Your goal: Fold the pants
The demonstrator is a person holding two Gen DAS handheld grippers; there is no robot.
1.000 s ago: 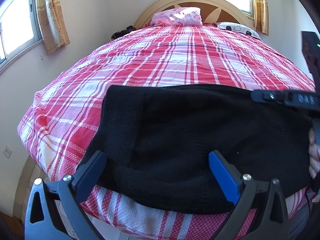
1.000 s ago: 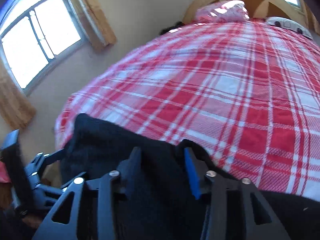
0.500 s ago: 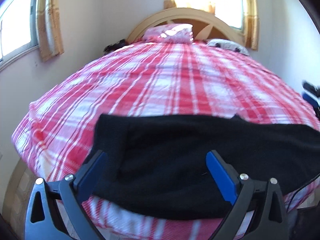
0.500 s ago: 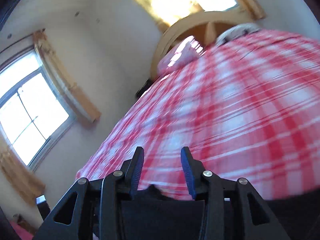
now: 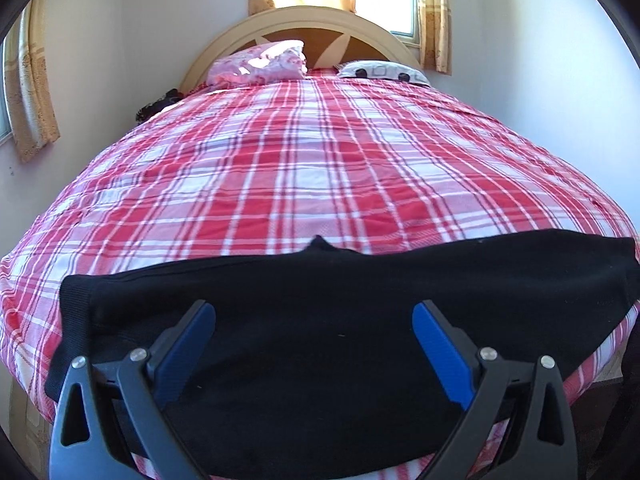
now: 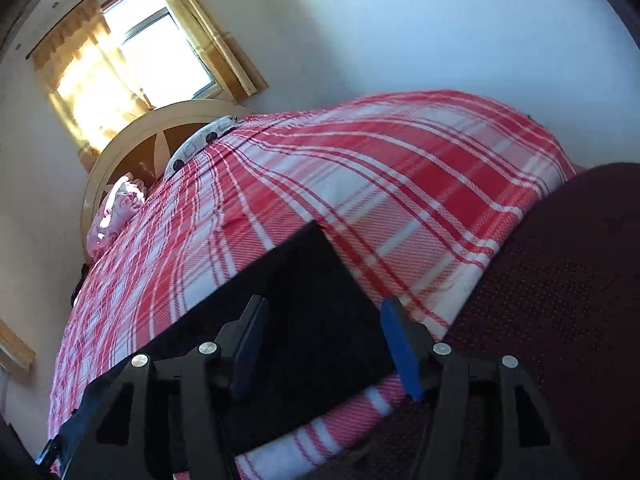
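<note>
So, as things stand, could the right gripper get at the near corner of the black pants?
Probably yes. The right gripper is open, and the corner of the black pants lies flat on the plaid bedspread right between its fingers, with nothing covering it.

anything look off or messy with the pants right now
Mostly neat: the black pants lie flat across the foot of the plaid bed. One small peak of fabric sticks up from their far edge, breaking the straight line.
</note>
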